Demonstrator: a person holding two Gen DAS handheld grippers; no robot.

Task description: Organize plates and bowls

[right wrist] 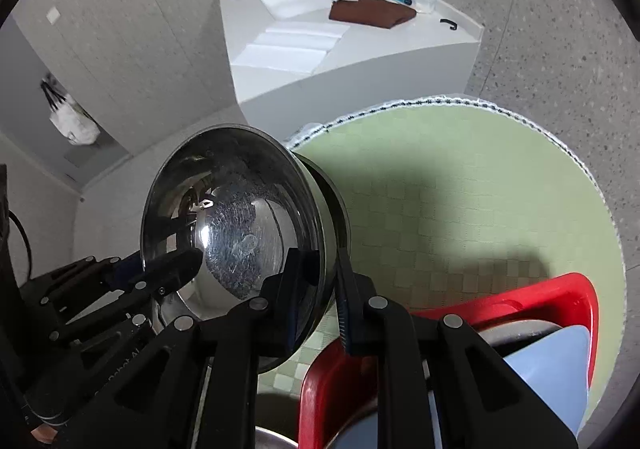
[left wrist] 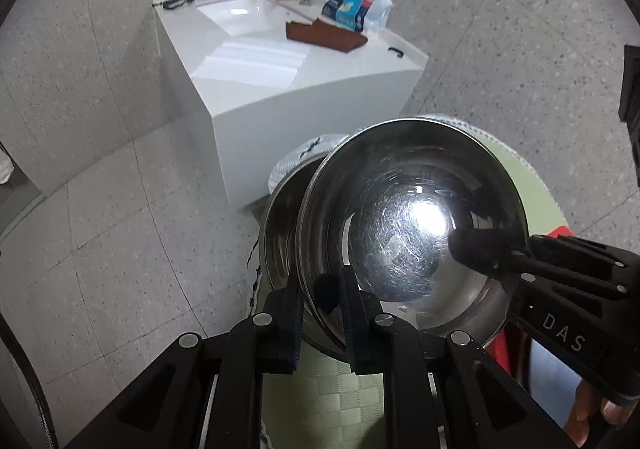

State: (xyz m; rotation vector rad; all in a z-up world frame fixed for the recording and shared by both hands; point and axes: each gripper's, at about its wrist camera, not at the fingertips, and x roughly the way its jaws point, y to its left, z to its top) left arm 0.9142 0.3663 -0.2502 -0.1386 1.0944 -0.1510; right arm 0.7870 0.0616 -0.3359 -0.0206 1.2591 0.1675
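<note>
Two nested steel bowls (left wrist: 408,225) are held up, tilted, above a round table with a green checked cloth (right wrist: 460,201). My left gripper (left wrist: 320,313) is shut on the near rim of the bowls. My right gripper (right wrist: 320,301) is shut on the opposite rim of the bowls (right wrist: 236,217); its finger shows inside the bowl in the left wrist view (left wrist: 480,249). The outer bowl (left wrist: 280,233) peeks out behind the inner one.
A red rack (right wrist: 532,301) with a pale blue plate (right wrist: 556,361) and other dishes sits at the table's near right. A white sink counter (left wrist: 288,73) with a brown cloth (left wrist: 324,35) stands behind. Grey tiled floor lies on the left.
</note>
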